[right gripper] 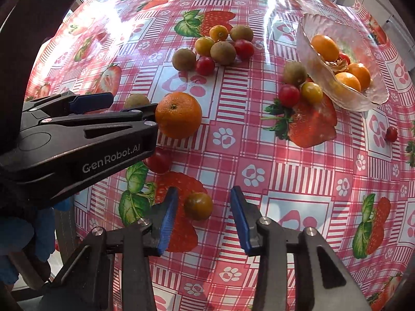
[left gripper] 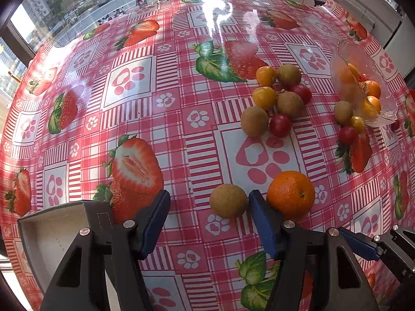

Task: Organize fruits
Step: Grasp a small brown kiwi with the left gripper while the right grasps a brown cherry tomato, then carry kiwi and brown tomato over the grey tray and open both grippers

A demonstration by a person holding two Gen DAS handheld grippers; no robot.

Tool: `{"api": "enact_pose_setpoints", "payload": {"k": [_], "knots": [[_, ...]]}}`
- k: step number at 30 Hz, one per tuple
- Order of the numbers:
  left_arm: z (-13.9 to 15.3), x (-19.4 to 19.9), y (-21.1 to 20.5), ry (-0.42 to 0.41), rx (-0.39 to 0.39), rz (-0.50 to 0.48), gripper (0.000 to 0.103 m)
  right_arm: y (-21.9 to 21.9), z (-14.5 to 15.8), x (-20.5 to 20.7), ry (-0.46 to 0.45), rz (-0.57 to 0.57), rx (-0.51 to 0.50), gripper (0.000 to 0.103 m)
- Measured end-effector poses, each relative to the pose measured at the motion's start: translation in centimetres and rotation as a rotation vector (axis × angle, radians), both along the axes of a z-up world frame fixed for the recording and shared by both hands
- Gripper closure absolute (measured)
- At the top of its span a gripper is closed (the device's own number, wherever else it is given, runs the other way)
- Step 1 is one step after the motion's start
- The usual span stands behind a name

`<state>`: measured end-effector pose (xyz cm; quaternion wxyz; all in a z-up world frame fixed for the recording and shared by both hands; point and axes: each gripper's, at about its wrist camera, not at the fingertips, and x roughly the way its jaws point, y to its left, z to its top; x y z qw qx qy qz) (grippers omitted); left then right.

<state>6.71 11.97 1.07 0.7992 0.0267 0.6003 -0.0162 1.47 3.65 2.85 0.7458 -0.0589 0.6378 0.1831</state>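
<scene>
My left gripper [left gripper: 207, 202] is open, low over the table, with a brown kiwi-like fruit [left gripper: 228, 200] between its fingers, close to the right finger. An orange [left gripper: 291, 194] lies just right of that finger. My right gripper [right gripper: 203, 202] is open around a greenish-orange tomato [right gripper: 198, 205] on the table. The left gripper [right gripper: 109, 108] shows at the left of the right wrist view, touching the orange [right gripper: 178, 115]. A cluster of small fruits [left gripper: 278, 98] lies farther back. A clear glass dish [right gripper: 339, 59] holds orange fruits.
A red cherry tomato [right gripper: 158, 159] lies by the left gripper's body. Three small fruits [right gripper: 298, 85] sit beside the dish, and one red tomato [right gripper: 391, 134] lies far right. A grey box [left gripper: 52, 243] is at the lower left. The strawberry-print tablecloth [left gripper: 155, 119] covers the table.
</scene>
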Motion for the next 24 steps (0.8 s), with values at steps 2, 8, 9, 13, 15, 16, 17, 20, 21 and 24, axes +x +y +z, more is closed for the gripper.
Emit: {"api": "enact_pose_setpoints", "payload": {"k": [2, 8, 9, 13, 15, 16, 17, 20, 21, 24], "knots": [[0.2, -0.2, -0.4, 0.003, -0.023, -0.011, 0.065, -0.1, -0.1, 0.3, 0.026, -0.006, 0.030, 0.080], [0.5, -1.1, -1.4, 0.014, -0.072, -0.030, 0.074, -1.9, -0.2, 0.6, 0.085, -0.075, 0.103, 0.080], [0.6, -1.2, -1.3, 0.019, -0.084, -0.019, 0.074, -2.2, -0.2, 0.4, 0.090, -0.082, 0.111, 0.080], [1.1, -2.1, -0.6, 0.023, -0.108, 0.004, 0.074, -3.2, 0.0, -0.3, 0.106, -0.101, 0.124, 0.080], [1.5, -2.7, -0.5, 0.023, -0.110, 0.001, 0.074, -4.0, 0.1, -0.7, 0.118, -0.111, 0.132, 0.080], [1.8, -3.1, -0.5, 0.021, -0.112, -0.001, 0.074, -4.1, 0.1, -0.8, 0.121, -0.114, 0.131, 0.080], [2.0, -3.4, -0.5, 0.020, -0.114, -0.002, 0.074, -4.2, 0.2, -1.0, 0.124, -0.115, 0.131, 0.080], [2.6, -4.7, -0.4, 0.017, -0.121, -0.001, 0.074, -5.0, 0.5, -1.8, 0.134, -0.126, 0.134, 0.080], [2.8, -5.2, -0.4, 0.018, -0.124, 0.001, 0.074, -5.1, 0.5, -2.0, 0.139, -0.130, 0.135, 0.080], [3.2, -6.4, -0.1, 0.022, -0.134, 0.008, 0.074, -5.9, 0.8, -2.7, 0.149, -0.140, 0.138, 0.080]]}}
